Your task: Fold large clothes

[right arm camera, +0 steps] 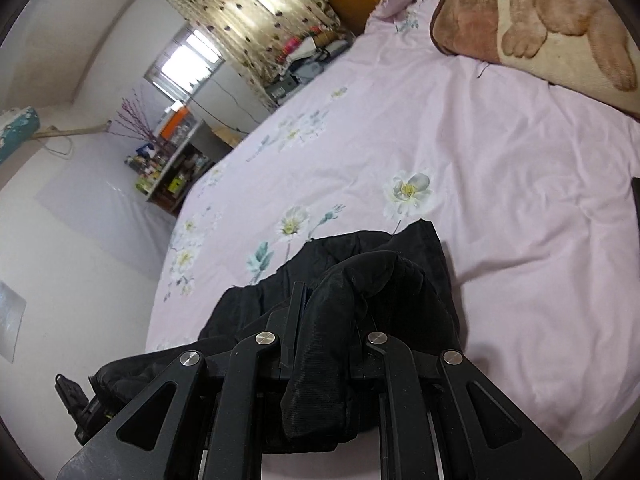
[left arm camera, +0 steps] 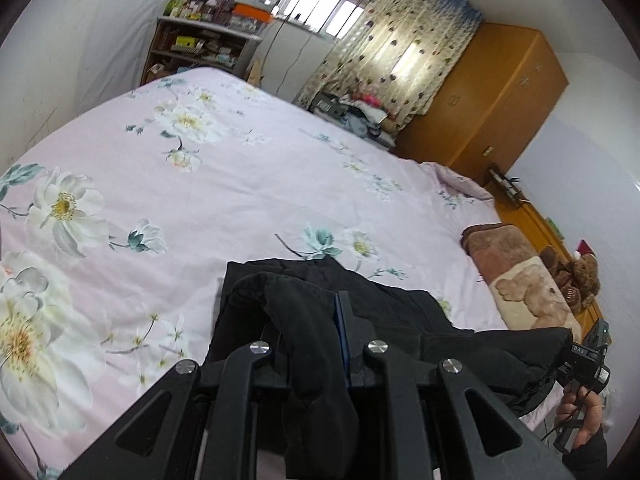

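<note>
A black padded garment (left arm camera: 384, 300) lies on the pink flowered bedsheet (left arm camera: 208, 184) at the near edge of the bed. My left gripper (left arm camera: 308, 308) is shut on a bunched fold of it, and cloth drapes back over the fingers. My right gripper (right arm camera: 332, 292) is shut on another thick fold of the same black garment (right arm camera: 360, 252), which hangs down between its fingers. In the left wrist view the right gripper (left arm camera: 588, 356) shows at the far right, in a hand, at the garment's other end. Both fingertips are mostly hidden by cloth.
A brown bunny-print blanket (left arm camera: 520, 276) and a teddy bear (left arm camera: 576, 276) lie at the bed's right side. A wooden wardrobe (left arm camera: 492, 96), a spotted curtain (left arm camera: 400, 48) and a cluttered shelf (left arm camera: 196, 48) stand beyond the bed. The same blanket (right arm camera: 540, 28) shows in the right wrist view.
</note>
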{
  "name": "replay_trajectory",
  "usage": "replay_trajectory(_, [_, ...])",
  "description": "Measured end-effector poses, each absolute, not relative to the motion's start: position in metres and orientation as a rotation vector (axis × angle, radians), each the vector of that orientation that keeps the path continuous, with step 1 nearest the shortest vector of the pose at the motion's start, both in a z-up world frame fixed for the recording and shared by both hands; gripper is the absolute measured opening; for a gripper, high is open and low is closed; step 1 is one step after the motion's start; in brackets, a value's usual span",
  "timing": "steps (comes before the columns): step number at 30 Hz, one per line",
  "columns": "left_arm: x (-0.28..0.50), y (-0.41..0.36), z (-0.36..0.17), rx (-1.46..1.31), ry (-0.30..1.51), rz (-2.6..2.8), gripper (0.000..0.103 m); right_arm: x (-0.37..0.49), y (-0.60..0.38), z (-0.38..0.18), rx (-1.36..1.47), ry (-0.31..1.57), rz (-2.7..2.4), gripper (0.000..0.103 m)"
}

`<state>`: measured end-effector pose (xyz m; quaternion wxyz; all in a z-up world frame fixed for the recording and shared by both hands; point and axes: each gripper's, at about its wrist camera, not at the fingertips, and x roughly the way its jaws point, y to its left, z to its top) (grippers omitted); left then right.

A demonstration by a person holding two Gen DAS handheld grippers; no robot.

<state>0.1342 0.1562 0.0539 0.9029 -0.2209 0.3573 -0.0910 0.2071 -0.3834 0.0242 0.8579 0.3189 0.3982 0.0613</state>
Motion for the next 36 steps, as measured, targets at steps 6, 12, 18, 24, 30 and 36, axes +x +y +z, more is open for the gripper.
replay_trajectory(6, [0.192,0.155,0.017,-0.447,0.828,-0.138,0.017,0.264,-0.378,-0.006,0.668,0.937,0.11,0.017])
replay_trajectory(12, [0.241,0.148,-0.024,-0.433,0.922,-0.108,0.02,0.312,-0.379,-0.049,0.709,1.047,0.075,0.024])
replay_trajectory(18, [0.26,0.146,-0.047,-0.447,0.96,-0.111,0.024,0.325,-0.388,-0.077,0.82,1.078,0.088,0.033])
replay_trajectory(24, [0.255,0.153,-0.032,-0.515,0.968,-0.17,0.039,0.323,-0.392,-0.059,0.875,1.051,0.129,0.057])
replay_trajectory(30, [0.243,0.167,0.0,-0.575,0.898,-0.243,0.061,0.304,-0.402,-0.015,0.85,0.909,0.161,0.066])
replay_trajectory(36, [0.235,0.172,0.015,-0.563,0.812,-0.221,0.082,0.289,-0.391,-0.009,0.715,0.834,0.148,0.067])
